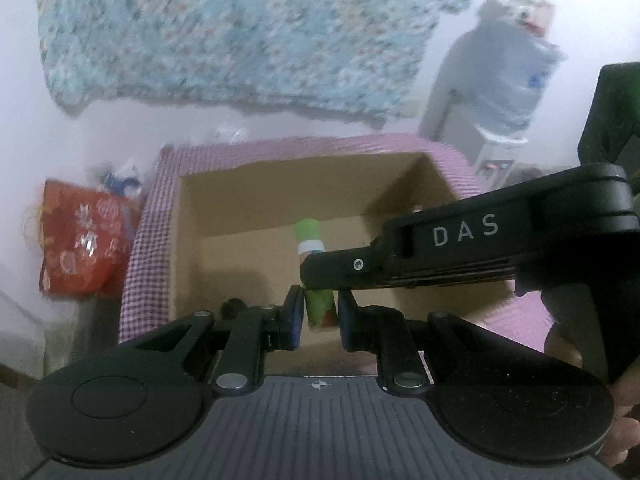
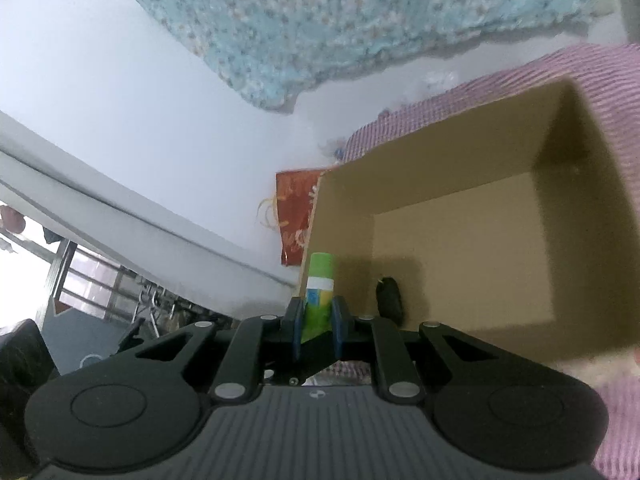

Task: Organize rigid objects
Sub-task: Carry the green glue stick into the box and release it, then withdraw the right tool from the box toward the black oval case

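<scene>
A green glue stick (image 1: 316,276) with a white band is held over an open cardboard box (image 1: 280,208). In the left wrist view my left gripper (image 1: 319,314) has its jaws around the stick's lower end with small gaps beside it. My right gripper (image 1: 320,272) crosses in from the right and clamps the stick's middle. In the right wrist view the right gripper (image 2: 316,320) is shut on the glue stick (image 2: 319,292), which stands upright over the box (image 2: 460,248). A small black object (image 2: 389,296) lies on the box floor.
The box sits on a pink checked cloth (image 1: 148,248) (image 2: 600,80). A red patterned bag (image 1: 80,248) lies left of it. A blue floral blanket (image 1: 240,32) hangs behind. A water dispenser (image 1: 500,80) stands at the back right.
</scene>
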A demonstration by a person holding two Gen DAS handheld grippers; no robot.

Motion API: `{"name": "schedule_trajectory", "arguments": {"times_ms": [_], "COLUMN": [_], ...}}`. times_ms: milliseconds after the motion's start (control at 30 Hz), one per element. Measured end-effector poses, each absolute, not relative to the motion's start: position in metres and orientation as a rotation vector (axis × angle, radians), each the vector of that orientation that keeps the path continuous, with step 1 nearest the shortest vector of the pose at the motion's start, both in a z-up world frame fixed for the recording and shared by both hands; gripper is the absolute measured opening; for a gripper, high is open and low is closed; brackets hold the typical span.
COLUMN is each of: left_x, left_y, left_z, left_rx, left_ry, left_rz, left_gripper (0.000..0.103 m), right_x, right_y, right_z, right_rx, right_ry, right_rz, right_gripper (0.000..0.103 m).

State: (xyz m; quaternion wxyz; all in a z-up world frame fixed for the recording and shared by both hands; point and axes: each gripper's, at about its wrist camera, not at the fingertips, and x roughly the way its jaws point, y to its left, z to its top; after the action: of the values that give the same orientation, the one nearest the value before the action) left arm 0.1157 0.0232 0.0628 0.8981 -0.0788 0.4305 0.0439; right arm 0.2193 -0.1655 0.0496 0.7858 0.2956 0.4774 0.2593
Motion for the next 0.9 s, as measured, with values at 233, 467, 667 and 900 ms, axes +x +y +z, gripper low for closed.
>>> {"name": "schedule_trajectory", "arguments": {"times_ms": [233,467,667,900], "left_x": [0.172,0.204,0.210,0.206], "left_y": [0.062,0.080,0.080,0.074], "left_z": [0.032,0.009,0.007,0.016], "left_rx": [-0.211,-0.232,-0.215,-0.228], "left_ry": [1.032,1.129,1.132,1.110], "left_rz": [0.165,0.250,0.283,0.269], "left_gripper": [0.018,0.019,0.023,0.024], "right_x": [0.300,0.346,0.363,0.359], "right_y": [-0.147,-0.127,-0.116,-0.118], "right_z": [-0.004,-0.047,-0.072,-0.069], "right_rx": [0.752,0.793,0.817,0.837], "right_ry": [1.176,1.256,1.301,1.300], "right_rz": [0.570,0.565,0.543,0.538], "right_gripper": [0.016,0.016,0.016,0.018]}}
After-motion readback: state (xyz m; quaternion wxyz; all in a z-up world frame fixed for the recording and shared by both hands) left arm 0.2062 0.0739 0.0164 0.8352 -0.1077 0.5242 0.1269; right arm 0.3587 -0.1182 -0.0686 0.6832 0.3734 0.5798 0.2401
